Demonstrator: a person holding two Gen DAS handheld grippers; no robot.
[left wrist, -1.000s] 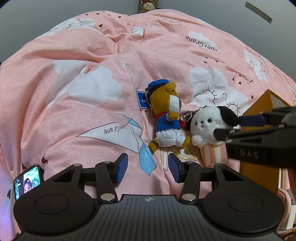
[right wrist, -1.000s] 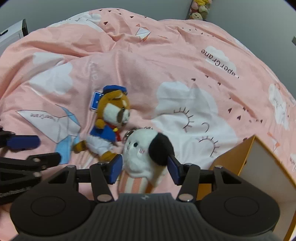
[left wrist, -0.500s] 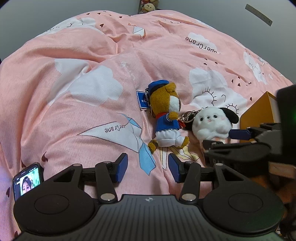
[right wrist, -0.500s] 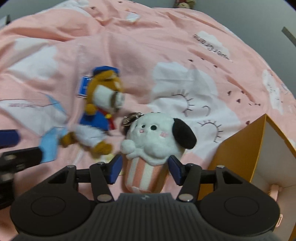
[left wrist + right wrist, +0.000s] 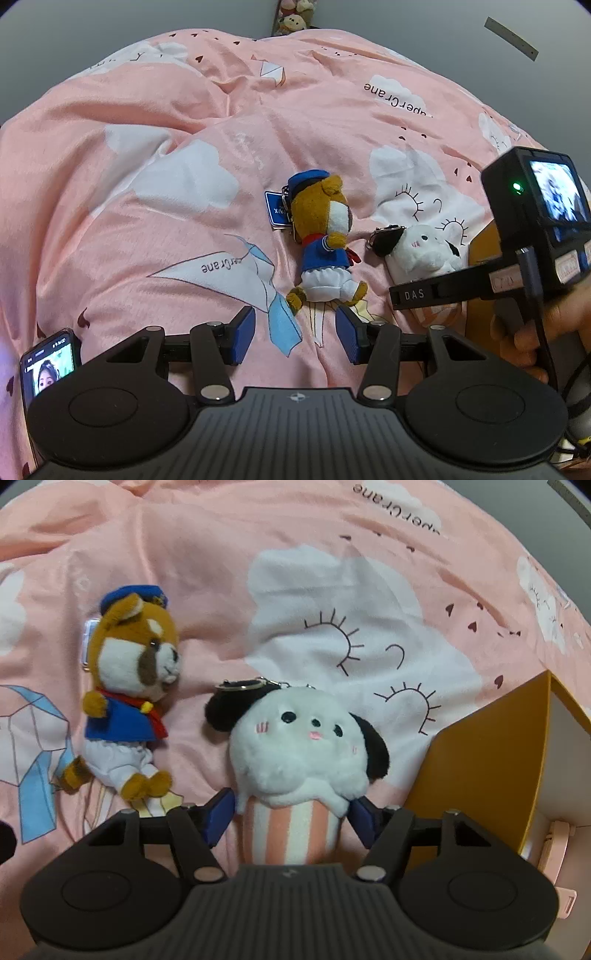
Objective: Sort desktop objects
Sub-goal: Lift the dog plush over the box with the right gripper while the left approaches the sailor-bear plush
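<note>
Right gripper [image 5: 290, 814] points steeply down, its jaws opening around the striped base of the white dog toy [image 5: 299, 753]; contact there is hard to judge. Left gripper [image 5: 297, 334] hangs spread and empty, the bear toy [image 5: 325, 243] just beyond its fingertips. Orange box [image 5: 487, 771] sits right of the fingers, cut off; a phone [image 5: 50, 365] lies left.

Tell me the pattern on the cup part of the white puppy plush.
Pink and white vertical stripes on the cup, clearest in the right wrist view.

Two plush keychain toys were counted on one pink quilt [image 5: 147, 229]: one brown bear [image 5: 129, 701] in a blue cap and one white puppy [image 5: 299, 753] with black ears. One orange box [image 5: 487, 768] and one phone [image 5: 50, 363] were also counted.
</note>
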